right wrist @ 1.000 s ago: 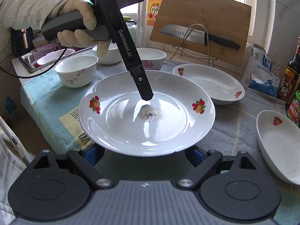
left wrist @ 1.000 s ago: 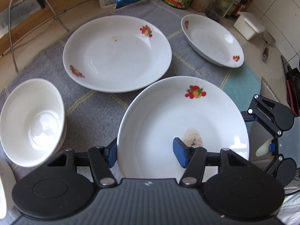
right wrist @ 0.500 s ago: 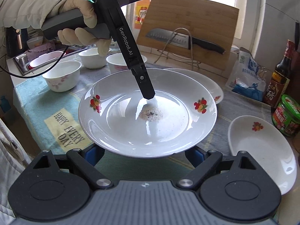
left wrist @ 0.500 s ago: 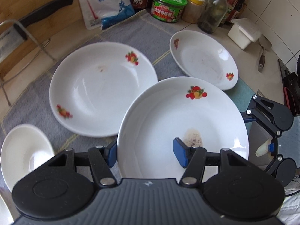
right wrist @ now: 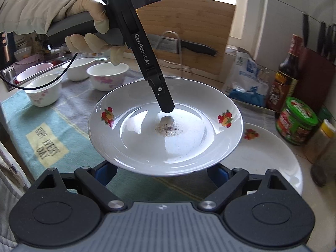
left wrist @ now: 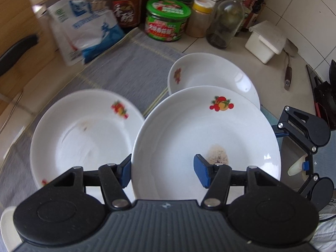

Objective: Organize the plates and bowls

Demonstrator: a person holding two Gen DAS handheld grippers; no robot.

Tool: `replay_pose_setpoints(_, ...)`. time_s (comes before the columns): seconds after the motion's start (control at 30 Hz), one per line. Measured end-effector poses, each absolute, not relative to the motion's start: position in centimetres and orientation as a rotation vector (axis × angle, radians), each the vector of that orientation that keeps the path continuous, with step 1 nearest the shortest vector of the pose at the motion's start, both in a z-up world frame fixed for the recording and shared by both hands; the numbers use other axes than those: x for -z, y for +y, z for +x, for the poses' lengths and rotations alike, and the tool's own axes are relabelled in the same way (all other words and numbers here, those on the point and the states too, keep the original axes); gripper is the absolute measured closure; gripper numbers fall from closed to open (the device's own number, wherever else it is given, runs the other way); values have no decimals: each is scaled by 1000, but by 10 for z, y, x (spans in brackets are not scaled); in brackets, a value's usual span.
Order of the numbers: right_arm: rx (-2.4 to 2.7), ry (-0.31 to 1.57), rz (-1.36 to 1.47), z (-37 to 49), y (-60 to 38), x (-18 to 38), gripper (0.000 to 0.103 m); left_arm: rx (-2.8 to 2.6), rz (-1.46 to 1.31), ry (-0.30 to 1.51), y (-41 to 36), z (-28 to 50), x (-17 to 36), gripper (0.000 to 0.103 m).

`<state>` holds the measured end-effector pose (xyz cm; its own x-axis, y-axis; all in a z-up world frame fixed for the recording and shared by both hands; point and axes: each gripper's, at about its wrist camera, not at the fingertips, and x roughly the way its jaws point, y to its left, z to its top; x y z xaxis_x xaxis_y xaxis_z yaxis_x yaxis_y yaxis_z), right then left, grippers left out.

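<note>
A white plate with fruit prints and a brown stain (left wrist: 189, 134) is held in the air. My left gripper (left wrist: 162, 169) is shut on its near rim, one finger under it and one on top. In the right wrist view the same plate (right wrist: 147, 147) rests over the fingers of my right gripper (right wrist: 161, 173), whose jaws stand wide apart beneath it. The left gripper's finger (right wrist: 163, 100) reaches onto the plate from above. The plate hangs partly above a second fruit plate (left wrist: 84, 134) and an oval white dish (left wrist: 210, 75), which also shows in the right wrist view (right wrist: 268, 159).
A grey mat (left wrist: 130, 67) and a teal towel (right wrist: 42, 130) cover the counter. Three white bowls (right wrist: 107, 77) stand at the far left. Sauce bottle (left wrist: 126, 2), green jar (left wrist: 166, 19), glass bottle (left wrist: 226, 21), salt bag (left wrist: 84, 31) and a white box (left wrist: 266, 40) line the back. A knife (right wrist: 189, 46) rests against a cutting board.
Both grippers have carried the plate to the right, towards the oval dish and the jars. The white bowls have left the left wrist view. The grip on the plate is unchanged.
</note>
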<state>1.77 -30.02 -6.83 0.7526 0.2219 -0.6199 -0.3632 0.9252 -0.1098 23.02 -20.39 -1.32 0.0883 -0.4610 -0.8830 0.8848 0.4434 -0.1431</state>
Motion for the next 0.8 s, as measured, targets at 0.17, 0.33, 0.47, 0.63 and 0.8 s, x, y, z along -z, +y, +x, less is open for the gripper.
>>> replay_pose_setpoints(0.17,-279,647,-215,15,-321,68,8,1103,523,1054,-234,234,16,45)
replay_pose_setpoints(0.33,-237,648,-196,14,-341,68,8,1141,555,1046,-261,236,17,45)
replay_pose_setpoints(0.47,-201,650,-178,12,-352,68,8,1170,576,1035,-281,237,18,45)
replay_pose_setpoints(0.63,-159,654,-159,10,-365,70,8,1208,605,1027,-302,238,20,45)
replay_pose_setpoints(0.8,-123,664,-135,6,-372,73,8,1242,628,1029,-321,238,26,44)
